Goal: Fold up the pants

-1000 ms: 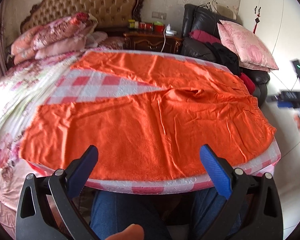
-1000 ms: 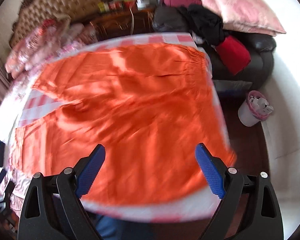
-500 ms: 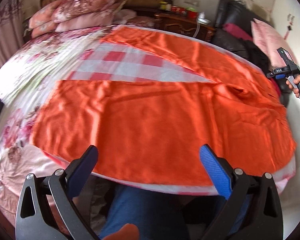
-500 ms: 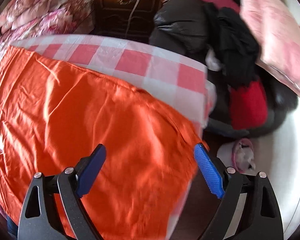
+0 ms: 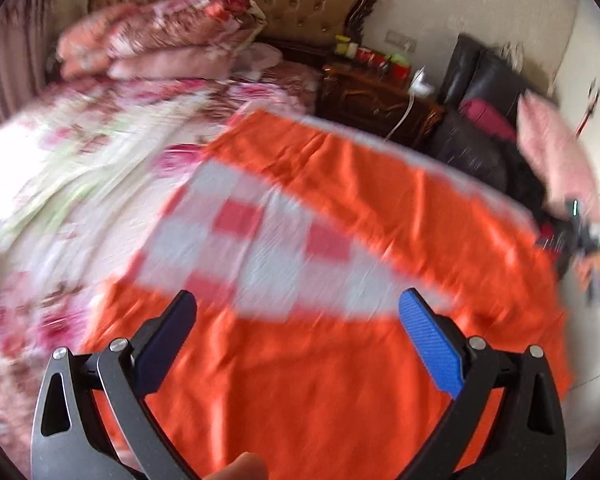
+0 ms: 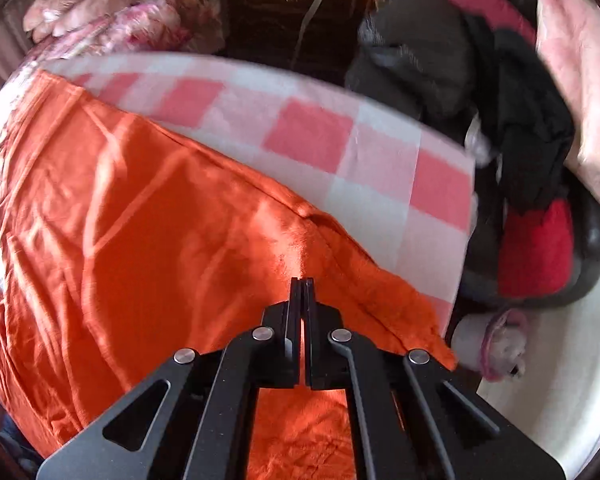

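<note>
Orange pants (image 5: 300, 380) spread flat on checkered cloth (image 5: 260, 248) over bed (image 5: 80, 168), long axis along near edge, legs toward bed's left side, waistband at right edge. Right gripper (image 6: 300, 284) jaws clamped on waistband fabric. Left gripper (image 5: 296, 320) jaws wide, empty.

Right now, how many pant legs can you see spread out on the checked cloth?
2. The near leg lies under the open left gripper; the far leg runs along the checked cloth's far edge. They join at the right, where the right gripper pinches the waist.
</note>
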